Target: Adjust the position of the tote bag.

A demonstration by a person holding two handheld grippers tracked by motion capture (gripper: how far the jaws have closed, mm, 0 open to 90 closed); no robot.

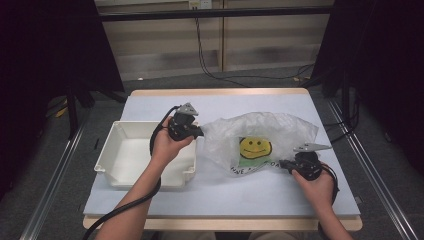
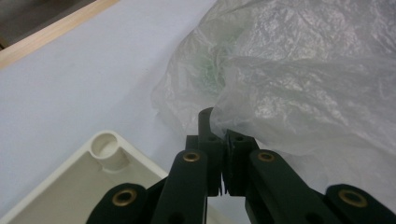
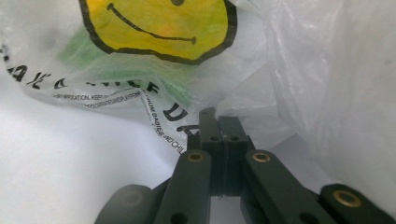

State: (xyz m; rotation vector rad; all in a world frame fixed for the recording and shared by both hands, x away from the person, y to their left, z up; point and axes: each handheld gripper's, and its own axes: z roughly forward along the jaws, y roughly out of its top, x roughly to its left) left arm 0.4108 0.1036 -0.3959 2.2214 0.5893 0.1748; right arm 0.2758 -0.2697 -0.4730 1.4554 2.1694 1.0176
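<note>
Beside bin (image 1: 125,155), bag (image 1: 265,135) holds green.

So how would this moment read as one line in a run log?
left gripper: jaws shut on thin clear plastic bag with yellow smiley | right gripper: jaws shut on same bag | white plastic bin: left of bag

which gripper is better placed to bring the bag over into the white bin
Left, probably. The left gripper is shut on the plastic bag at the edge nearest the white bin, right beside its rim. The right gripper pinches the bag's near edge, farther from the bin.
</note>
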